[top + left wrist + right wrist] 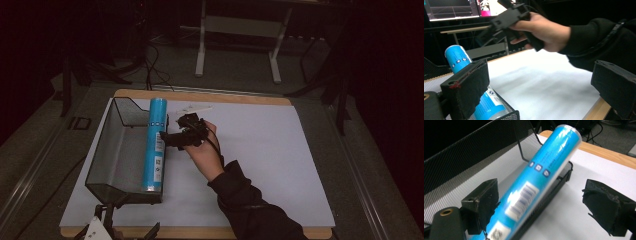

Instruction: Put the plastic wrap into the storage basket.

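Note:
A long blue can (154, 145) with a white label lies along the right-hand wall of a black mesh basket (112, 150) at the table's left. In the right gripper view the can (541, 172) rests on the basket's low rim (556, 187). My right gripper (167, 137), held in a hand, is just right of the can's middle. Its jaws stand open (544, 207), the can running past the left one and not clamped. My left gripper (127, 222) sits at the table's near edge below the basket, open (541, 87) and holding nothing. It looks toward the can (459, 58) and the right gripper (491, 30).
A white mat (260, 150) covers the wooden table (280, 101). A small white flat object (192, 107) lies near the far edge, behind the right hand. A metal stand (240, 30) is on the floor beyond the table. Monitors (451, 8) glow in the left gripper view.

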Demonstrator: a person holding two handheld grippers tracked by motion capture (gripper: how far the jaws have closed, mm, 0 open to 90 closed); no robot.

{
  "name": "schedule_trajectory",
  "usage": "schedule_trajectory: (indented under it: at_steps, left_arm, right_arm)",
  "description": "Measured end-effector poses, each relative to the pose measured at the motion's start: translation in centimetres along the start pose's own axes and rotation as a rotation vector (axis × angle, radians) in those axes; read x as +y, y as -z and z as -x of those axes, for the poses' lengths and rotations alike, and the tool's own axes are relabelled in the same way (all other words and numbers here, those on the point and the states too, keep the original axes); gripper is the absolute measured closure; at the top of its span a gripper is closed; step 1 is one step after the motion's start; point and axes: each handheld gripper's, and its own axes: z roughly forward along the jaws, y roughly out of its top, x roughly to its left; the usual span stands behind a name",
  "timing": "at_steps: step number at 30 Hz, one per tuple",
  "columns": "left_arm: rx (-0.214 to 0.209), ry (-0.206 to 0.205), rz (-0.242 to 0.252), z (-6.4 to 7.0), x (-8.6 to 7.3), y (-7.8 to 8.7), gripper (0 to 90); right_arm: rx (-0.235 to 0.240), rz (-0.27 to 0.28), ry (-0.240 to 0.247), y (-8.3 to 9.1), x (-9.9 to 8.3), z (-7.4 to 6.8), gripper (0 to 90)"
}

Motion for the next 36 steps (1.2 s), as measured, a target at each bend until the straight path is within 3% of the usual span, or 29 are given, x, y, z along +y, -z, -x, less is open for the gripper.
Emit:
schedule_trajectory:
  at_steps: [4, 16, 24, 32, 36]
  left_arm:
    - [0.001, -0.001, -0.005, 0.0, 0.0, -0.1, 2.1]
    - [0.002, 0.000, -0.008, 0.0, 0.0, -0.2, 2.1]
    - [0.003, -0.002, -0.011, 0.1, -0.1, -0.2, 2.1]
    - [0.004, -0.002, -0.012, 0.2, -0.1, -0.3, 2.1]
    - [0.001, -0.001, -0.013, 0.2, -0.1, -0.3, 2.1]
  right_arm:
    - [0.008, -0.008, 0.045, 1.5, -1.3, 0.2, 13.4]
    - [0.031, 0.013, 0.111, 6.1, -4.7, 0.6, 13.6]
    - [0.028, 0.034, 0.126, 8.8, -6.8, 1.8, 13.7]
    - [0.008, 0.064, 0.097, 11.5, -8.5, 3.1, 13.7]
    - [0.002, 0.052, 0.094, 12.3, -9.3, 3.6, 13.7]
